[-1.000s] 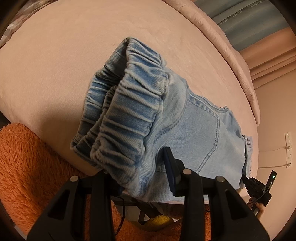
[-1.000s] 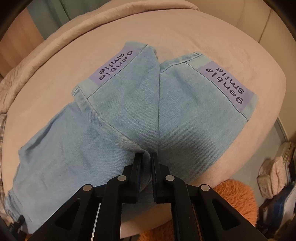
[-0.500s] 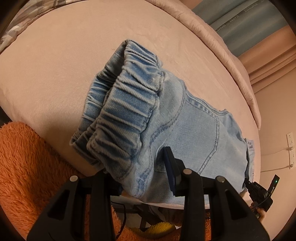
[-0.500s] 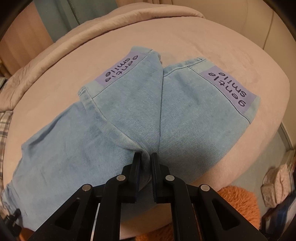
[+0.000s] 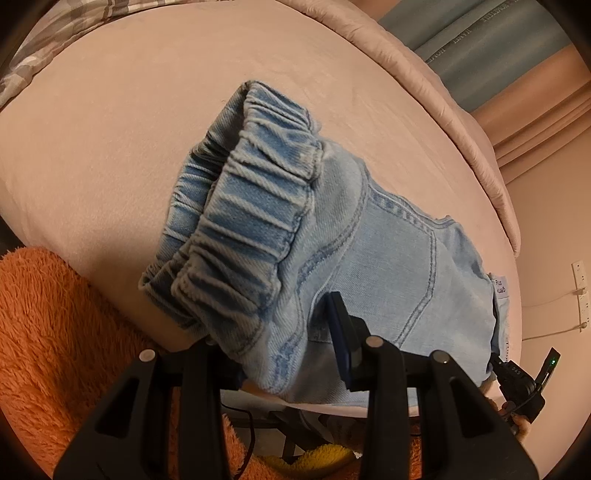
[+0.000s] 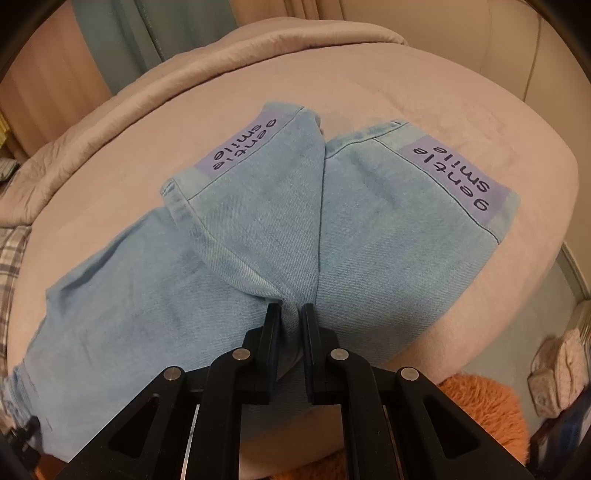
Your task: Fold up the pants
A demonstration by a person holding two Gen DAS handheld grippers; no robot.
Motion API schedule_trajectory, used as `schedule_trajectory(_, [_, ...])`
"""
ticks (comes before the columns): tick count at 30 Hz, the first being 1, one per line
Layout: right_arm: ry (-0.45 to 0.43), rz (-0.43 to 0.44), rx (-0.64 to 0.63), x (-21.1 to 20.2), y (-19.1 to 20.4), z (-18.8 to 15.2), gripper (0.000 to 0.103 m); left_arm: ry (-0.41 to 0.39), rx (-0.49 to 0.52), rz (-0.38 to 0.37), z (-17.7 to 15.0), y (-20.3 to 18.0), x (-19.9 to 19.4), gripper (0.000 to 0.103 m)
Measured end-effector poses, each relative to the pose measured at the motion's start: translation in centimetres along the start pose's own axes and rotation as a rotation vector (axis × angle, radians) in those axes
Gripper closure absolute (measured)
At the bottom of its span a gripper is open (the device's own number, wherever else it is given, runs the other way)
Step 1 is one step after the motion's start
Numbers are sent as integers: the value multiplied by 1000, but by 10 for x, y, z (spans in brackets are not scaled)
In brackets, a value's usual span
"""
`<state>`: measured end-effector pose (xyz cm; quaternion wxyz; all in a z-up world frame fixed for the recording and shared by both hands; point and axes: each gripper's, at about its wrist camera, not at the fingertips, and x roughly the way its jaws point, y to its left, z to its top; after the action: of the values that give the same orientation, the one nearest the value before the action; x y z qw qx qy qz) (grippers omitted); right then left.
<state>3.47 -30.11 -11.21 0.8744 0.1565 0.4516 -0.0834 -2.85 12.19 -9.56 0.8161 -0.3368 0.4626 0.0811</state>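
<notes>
Light blue denim pants (image 5: 388, 258) lie on a pink bed (image 5: 110, 129). Their gathered elastic waistband (image 5: 258, 206) is lifted and bunched toward the left wrist camera. My left gripper (image 5: 280, 332) is shut on the thick denim just below the waistband, and the cloth hides its left finger. In the right wrist view the pants (image 6: 240, 277) lie folded, with two leg cuffs fanned apart. Each cuff carries a purple "gentle smile" patch (image 6: 240, 144) (image 6: 461, 173). My right gripper (image 6: 290, 314) is shut on the denim fold where the two legs meet.
A rolled pink duvet (image 5: 443, 92) (image 6: 110, 110) borders the far side of the bed. An orange shaggy rug (image 5: 55, 332) (image 6: 487, 406) lies on the floor below the near edge. Plaid bedding (image 5: 55, 29) sits at the far left. A small bag (image 6: 557, 373) stands on the floor.
Both grips hold as before. The right gripper has shifted a little with the fold, so more duvet and curtain show above the cuffs. The waistband bundle has barely moved.
</notes>
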Motion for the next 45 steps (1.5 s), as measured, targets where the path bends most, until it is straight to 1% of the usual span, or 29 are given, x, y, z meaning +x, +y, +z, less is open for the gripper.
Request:
schedule_trajectory(7, [1,6,7,5,0,4,96,1,-5,-7,0,1,-1,66])
schedule_trajectory(15, [-4,-19,-26,6,3,6,95,-2,-5,-8,0,1,-2,66])
schedule_trajectory(17, [3,-37,-32,5,4,8,88,-3,-3,-8,-1,0,-2,66])
schedule_trajectory(18, [8,-50,-36,5,5,9,86,-4,-2,-9,-1,1,-3,66])
schedule_trajectory(20, [16,-53,-48,4,5,12,86,-6,-1,-8,-1,1,-3,66])
schedule_trajectory(21, [19,-57,-54,3,6,13,83,-7,-2,-9,-2,1,-3,66])
schedule_trajectory(23, [17,-83,-83,-1,9,14,71,-10,-3,-11,-3,1,-3,66])
schedule_trajectory(25, [-3,-104,-111,-9,13,15,52,-11,-3,-13,-4,2,-3,66])
schedule_trajectory(26, [-9,-101,-112,-12,14,15,50,-12,-5,-14,-4,2,-3,66])
schedule_trajectory(32, [-84,-31,-176,-40,34,25,48,-13,-2,-13,-4,2,-4,66])
schedule_trajectory(34, [-106,-17,-213,-42,43,32,43,-16,-4,-17,-5,2,-4,66])
schedule_trajectory(36, [-113,-19,-239,-40,52,40,43,-19,-2,-17,-6,2,-4,66])
schedule_trajectory(37, [-118,-6,-264,-39,58,47,43,-21,-2,-15,-6,2,-4,66])
schedule_trajectory(40, [-110,20,-311,-31,71,63,43,-25,-4,-15,-7,2,-4,66])
schedule_trajectory(42, [-100,18,-330,-24,78,70,43,-33,-5,-17,-8,2,-4,65])
schedule_trajectory(45, [-62,36,-370,-4,88,82,43,-44,-2,-14,-11,0,-4,65])
